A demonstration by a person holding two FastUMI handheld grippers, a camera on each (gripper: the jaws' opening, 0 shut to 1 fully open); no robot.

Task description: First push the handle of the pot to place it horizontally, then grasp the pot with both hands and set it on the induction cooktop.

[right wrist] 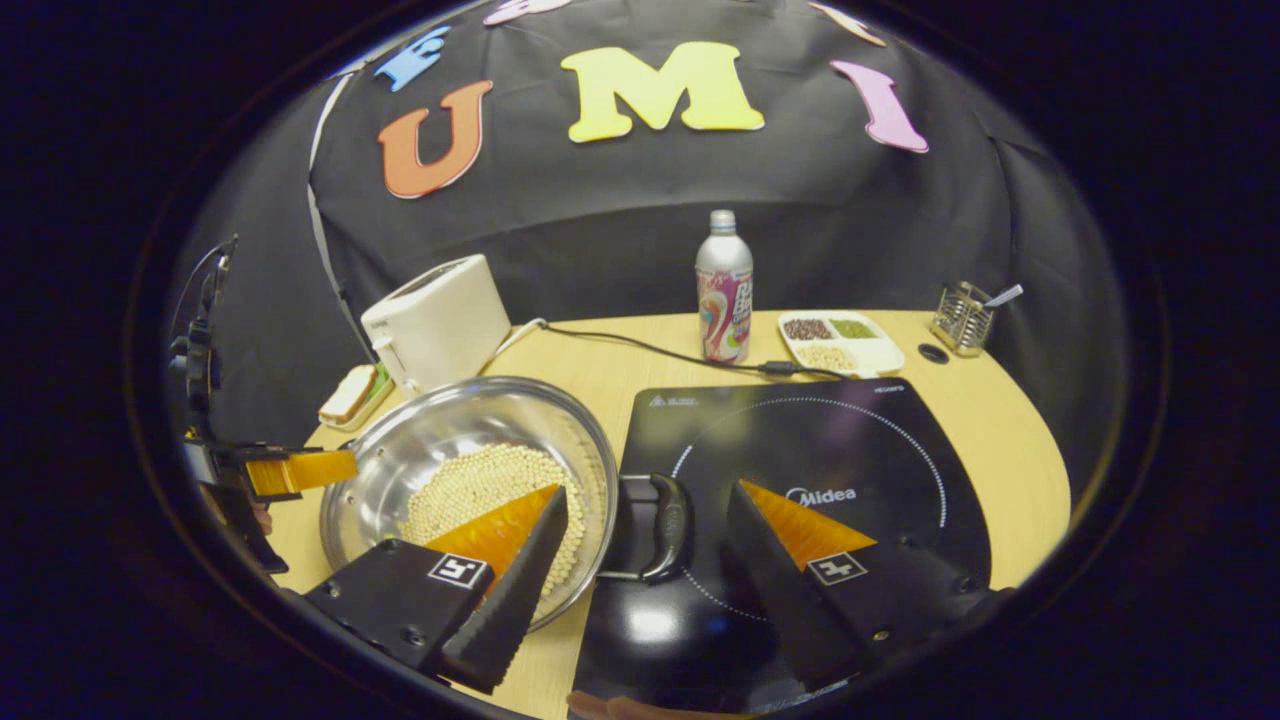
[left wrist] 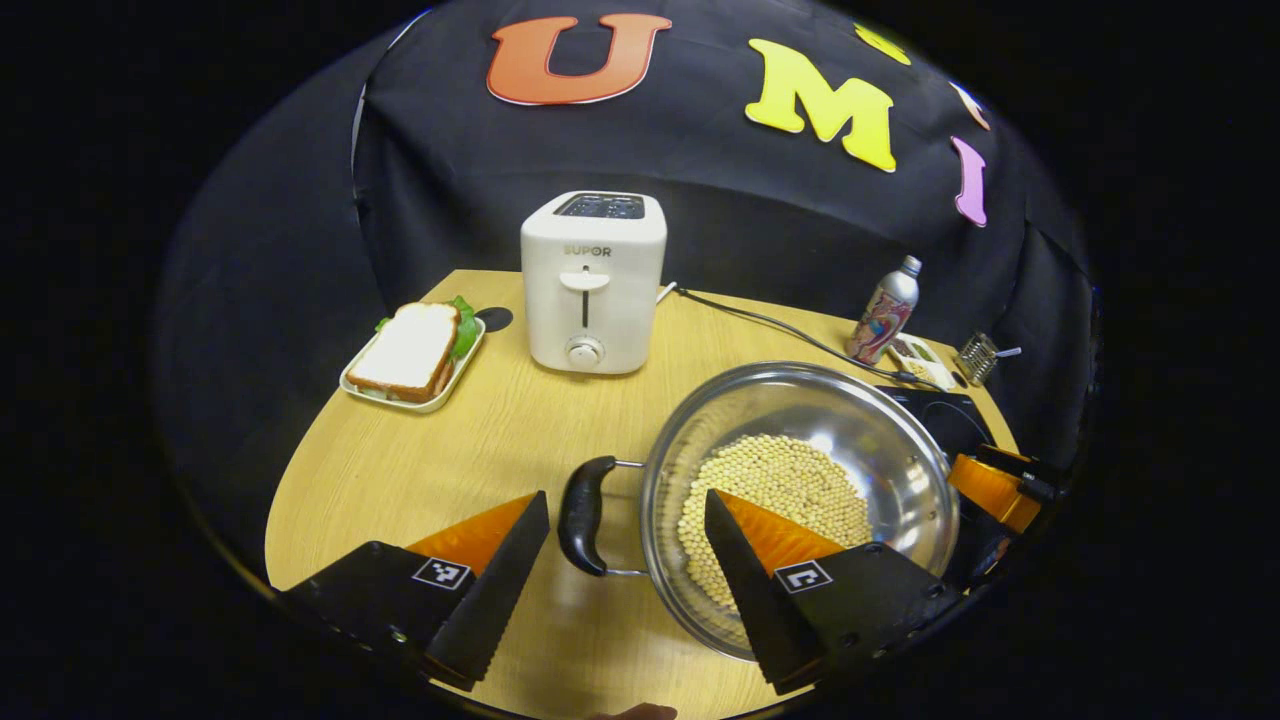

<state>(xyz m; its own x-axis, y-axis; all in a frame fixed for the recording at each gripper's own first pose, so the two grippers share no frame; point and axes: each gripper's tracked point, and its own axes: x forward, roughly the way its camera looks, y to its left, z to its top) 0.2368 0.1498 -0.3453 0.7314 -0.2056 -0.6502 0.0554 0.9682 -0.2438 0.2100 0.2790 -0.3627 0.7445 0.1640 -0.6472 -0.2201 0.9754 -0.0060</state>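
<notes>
Left gripper view: the left claw (left wrist: 625, 545) is standing with its fingers wide apart, straddling the near handle (left wrist: 585, 515) of the pot (left wrist: 800, 490) without pressing on it. The pot, holding pale beans (left wrist: 775, 500), is sitting on the counter (left wrist: 480, 440), its far rim meeting the induction cooktop (left wrist: 945, 415). The handles are lying level on either side, so the pushing step appears finished and the two-handed grasp is the step in hand. The other claw's finger (left wrist: 985, 485) is showing at the pot's far side. The toaster (left wrist: 594, 282) and the sandwich tray (left wrist: 415, 355) are standing well apart behind, leaving open counter around this handle.

Right gripper view: the right claw (right wrist: 645, 545) is also standing apart, its fingers flanking the opposite handle (right wrist: 665, 525), which is overhanging the cooktop's (right wrist: 810, 450) near edge. The next move probably calls for both claws closing on their handles together, then a level lift toward the cooktop's ring, keeping the beans from spilling. The cable (right wrist: 650, 350), bottle (right wrist: 724, 288) and divided dish (right wrist: 840, 342) are lying beyond the cooktop, clear of the landing spot. The counter's front edge is close beneath both claws.
</notes>
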